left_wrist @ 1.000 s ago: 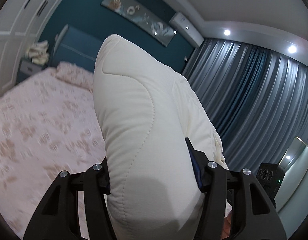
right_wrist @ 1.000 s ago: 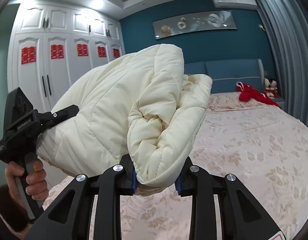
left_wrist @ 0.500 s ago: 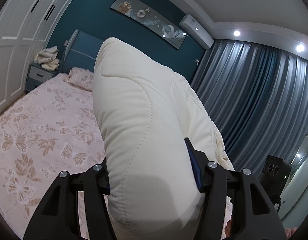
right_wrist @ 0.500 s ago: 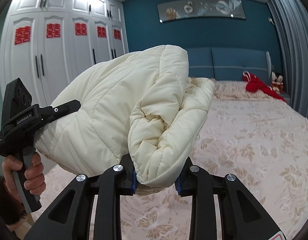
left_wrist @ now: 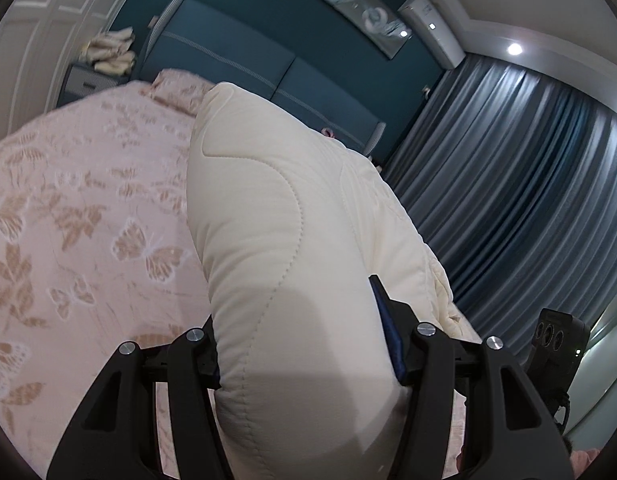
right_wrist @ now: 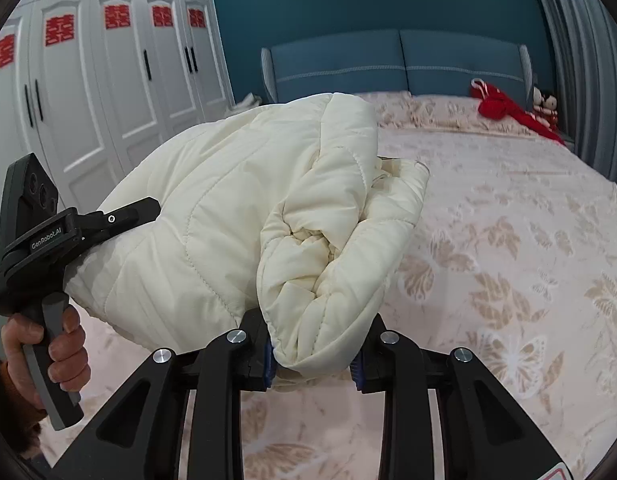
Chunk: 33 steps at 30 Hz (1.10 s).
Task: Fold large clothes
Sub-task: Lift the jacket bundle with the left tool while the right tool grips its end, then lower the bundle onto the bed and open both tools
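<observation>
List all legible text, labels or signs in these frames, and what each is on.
"GenRobot.AI": side of the left gripper body, right wrist view.
"囍" (red double-happiness cutouts), one on each of several wardrobe doors.
Small white print lower on the same gripper body: too small to read.
Red-edged sticker at the right wrist view's bottom corner: cut off, unreadable.
Air conditioner: no readable marking.

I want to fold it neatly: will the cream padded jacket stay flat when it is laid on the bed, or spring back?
The cream padded jacket looks puffy and bulges between the right gripper and the left gripper, so it will probably spring back. Its smooth shell may slip. It sags little, so it seems light.
</observation>
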Each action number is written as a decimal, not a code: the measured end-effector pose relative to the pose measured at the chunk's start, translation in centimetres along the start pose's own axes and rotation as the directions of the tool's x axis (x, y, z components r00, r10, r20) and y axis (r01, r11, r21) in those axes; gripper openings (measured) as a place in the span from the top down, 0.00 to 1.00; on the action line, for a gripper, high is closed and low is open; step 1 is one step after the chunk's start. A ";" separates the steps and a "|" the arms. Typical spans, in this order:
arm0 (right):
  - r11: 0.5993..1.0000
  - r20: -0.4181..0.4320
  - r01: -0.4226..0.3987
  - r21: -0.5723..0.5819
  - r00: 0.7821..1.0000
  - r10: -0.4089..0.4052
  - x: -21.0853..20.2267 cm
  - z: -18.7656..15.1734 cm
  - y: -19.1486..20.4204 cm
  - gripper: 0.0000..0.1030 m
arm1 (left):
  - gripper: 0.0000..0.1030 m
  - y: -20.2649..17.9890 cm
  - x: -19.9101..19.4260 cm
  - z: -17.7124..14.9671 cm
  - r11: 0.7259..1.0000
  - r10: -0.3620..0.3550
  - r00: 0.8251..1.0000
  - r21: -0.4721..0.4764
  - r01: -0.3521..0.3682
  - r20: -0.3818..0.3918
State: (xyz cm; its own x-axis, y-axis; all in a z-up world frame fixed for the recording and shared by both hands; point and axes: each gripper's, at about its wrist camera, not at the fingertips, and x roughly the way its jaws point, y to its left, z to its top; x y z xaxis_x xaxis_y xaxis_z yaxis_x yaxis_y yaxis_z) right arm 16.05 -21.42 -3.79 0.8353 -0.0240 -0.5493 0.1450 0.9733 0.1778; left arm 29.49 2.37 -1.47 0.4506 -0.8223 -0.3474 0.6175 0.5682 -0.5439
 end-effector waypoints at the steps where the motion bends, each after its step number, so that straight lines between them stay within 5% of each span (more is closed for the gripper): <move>1: 1.000 -0.015 0.002 0.005 1.000 -0.002 0.8 -0.5 -0.3 0.72 | 0.47 0.6 0.8 -0.4 1.000 0.005 1.000 -0.007 -0.005 -0.014; 18: 1.000 -0.133 0.021 0.016 0.991 -0.019 7.1 -5.8 -1.3 0.69 | 0.45 7.7 6.1 -6.6 0.994 0.025 0.993 -0.104 -0.038 -0.119; 27: 0.998 -0.171 0.034 0.056 0.985 -0.024 6.2 -5.8 -2.2 0.47 | 0.25 8.5 6.2 -8.3 0.985 0.127 0.981 -0.099 -0.143 -0.146; 30: 0.997 -0.139 0.080 0.013 0.987 -0.077 3.0 -5.1 -1.9 0.46 | 0.18 7.0 4.5 -7.4 0.957 0.277 0.949 -0.049 -0.287 -0.148; 33: 0.993 -0.060 0.120 -0.017 0.991 -0.121 -0.8 -4.1 -1.1 0.47 | 0.17 4.5 2.2 -6.4 0.885 0.465 0.875 0.028 -0.466 -0.132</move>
State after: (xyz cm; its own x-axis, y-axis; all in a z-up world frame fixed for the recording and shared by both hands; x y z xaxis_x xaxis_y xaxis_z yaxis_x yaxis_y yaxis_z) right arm 13.06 -21.57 -6.87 0.7783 -0.1280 -0.6147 0.2353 0.9671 0.0965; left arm 29.19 2.91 -9.61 0.5966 -0.4598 -0.6577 0.3544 0.8863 -0.2981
